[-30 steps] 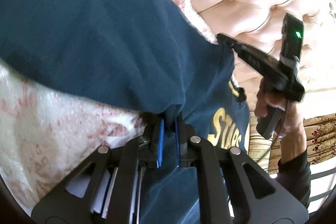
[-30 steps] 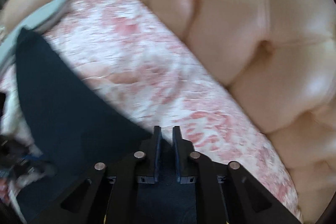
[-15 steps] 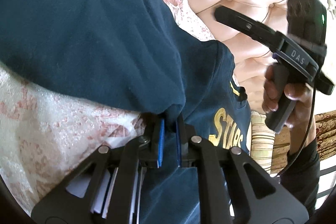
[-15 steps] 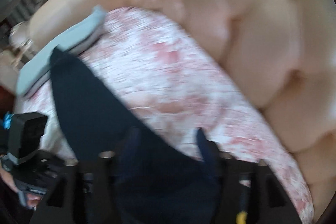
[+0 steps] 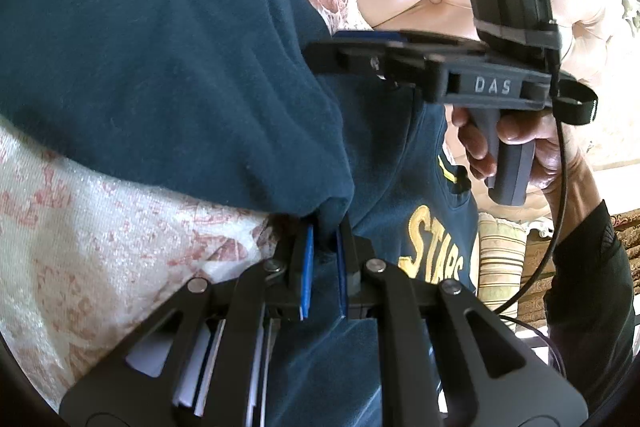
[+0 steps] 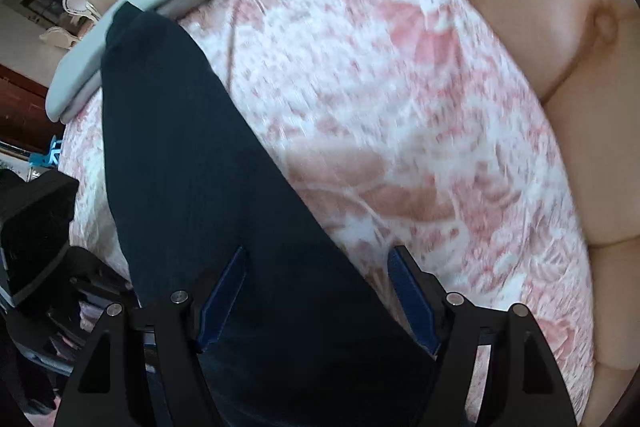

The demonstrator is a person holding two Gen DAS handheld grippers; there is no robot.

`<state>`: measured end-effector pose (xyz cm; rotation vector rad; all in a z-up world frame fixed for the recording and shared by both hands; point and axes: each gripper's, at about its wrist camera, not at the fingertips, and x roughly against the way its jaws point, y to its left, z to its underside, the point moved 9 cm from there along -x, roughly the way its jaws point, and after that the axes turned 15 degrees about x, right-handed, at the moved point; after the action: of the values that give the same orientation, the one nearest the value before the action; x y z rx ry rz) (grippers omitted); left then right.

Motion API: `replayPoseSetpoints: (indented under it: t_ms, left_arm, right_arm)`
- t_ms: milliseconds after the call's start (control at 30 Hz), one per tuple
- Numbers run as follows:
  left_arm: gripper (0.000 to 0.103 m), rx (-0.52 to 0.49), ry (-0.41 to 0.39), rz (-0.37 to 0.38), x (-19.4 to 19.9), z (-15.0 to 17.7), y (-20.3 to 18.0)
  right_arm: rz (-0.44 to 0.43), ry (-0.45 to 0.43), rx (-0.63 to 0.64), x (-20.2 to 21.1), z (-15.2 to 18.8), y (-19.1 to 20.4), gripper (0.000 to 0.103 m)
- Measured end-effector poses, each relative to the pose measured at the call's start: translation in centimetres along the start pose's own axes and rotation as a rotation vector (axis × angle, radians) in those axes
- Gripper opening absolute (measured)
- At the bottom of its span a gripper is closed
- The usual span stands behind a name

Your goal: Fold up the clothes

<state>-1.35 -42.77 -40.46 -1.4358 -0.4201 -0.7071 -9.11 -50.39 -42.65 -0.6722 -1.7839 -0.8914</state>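
Note:
A navy blue sweatshirt [image 5: 160, 59] with yellow "STARS" lettering [image 5: 434, 251] lies on a pink floral cushion cover [image 5: 80, 247]. My left gripper [image 5: 325, 227] is shut on a fold of this sweatshirt near its lower edge. In the right wrist view the same navy sweatshirt [image 6: 192, 155] stretches away to the upper left. My right gripper [image 6: 318, 255] stands open above it, blue pads spread wide and nothing pinched between them. That right gripper [image 5: 320, 47] also shows in the left wrist view, held by a hand [image 5: 520, 143] over the sweatshirt's upper right edge.
A tufted pink sofa back [image 6: 580, 67] rises behind the cushion. A folded pale blue garment [image 6: 156, 3] lies at the far end of the seat. A striped cushion [image 5: 500, 259] stands at the right, and the person's dark sleeve [image 5: 592, 287] is beside it.
My right gripper has opened, let go of the sweatshirt and lifted a little. The left gripper stays shut on its fold and has not moved.

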Motion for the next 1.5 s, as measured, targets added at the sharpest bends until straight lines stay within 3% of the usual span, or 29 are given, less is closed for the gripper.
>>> replayPoseSetpoints:
  t_ms: [33,200,333,567,867,1000,1100,1200,1233,1267,1300,1333,1367,1400,1500]
  left_arm:
    - [0.014,0.000,0.000,0.000,0.0,0.0,0.0]
    - [0.014,-0.005,-0.006,-0.002,0.0,0.0,0.0]
    - [0.014,-0.005,-0.007,0.000,0.1,0.1,0.0]
    - [0.013,0.011,-0.010,0.005,0.6,-0.1,0.4]
    - [0.013,0.021,-0.012,-0.008,1.0,0.0,0.6]
    - [0.015,0.030,-0.017,-0.023,1.7,0.2,0.8]
    - [0.021,0.027,-0.013,-0.044,2.6,1.1,1.1]
    - [0.033,0.025,-0.016,-0.038,3.9,2.1,1.4]
    - [0.037,0.026,-0.025,-0.031,4.6,2.3,1.5]
    - [0.044,0.020,-0.040,-0.021,5.6,2.5,1.6]
    - [0.050,0.003,-0.073,-0.009,7.1,2.4,1.9]
    - [0.051,-0.012,-0.119,-0.004,9.0,2.0,2.5]
    - [0.055,-0.019,-0.160,0.002,10.8,1.5,3.2]
    - [0.056,-0.007,-0.193,0.011,12.4,0.8,3.9]
    - [0.058,0.030,-0.304,0.010,18.1,-1.9,6.4]
  right_arm:
    - [-0.013,0.009,-0.004,0.0,0.4,0.1,0.072]
    - [-0.027,0.044,-0.006,0.3,1.9,0.1,0.027]
    - [0.030,0.054,0.016,0.7,2.3,0.0,0.005]
    - [0.134,-0.011,-0.008,2.0,2.5,-0.4,0.004]
    - [0.167,-0.031,-0.091,2.2,3.2,-0.9,0.003]
    - [0.218,-0.019,-0.131,2.0,2.7,-0.9,0.007]
    - [0.283,-0.068,-0.217,4.0,2.9,-1.1,0.013]
    - [0.409,-0.194,-0.346,8.2,4.3,-0.4,0.015]
    - [0.457,-0.276,-0.412,10.3,5.2,0.6,0.016]
    - [0.489,-0.355,-0.471,11.8,5.6,1.8,0.025]
    - [0.515,-0.425,-0.522,13.0,5.8,2.9,0.045]
    - [0.525,-0.501,-0.566,13.8,6.4,4.1,0.057]
    - [0.528,-0.579,-0.605,14.4,7.3,5.2,0.079]
    - [0.519,-0.652,-0.641,14.3,8.1,6.6,0.086]
    - [0.442,-0.815,-0.725,12.4,10.2,9.9,0.086]
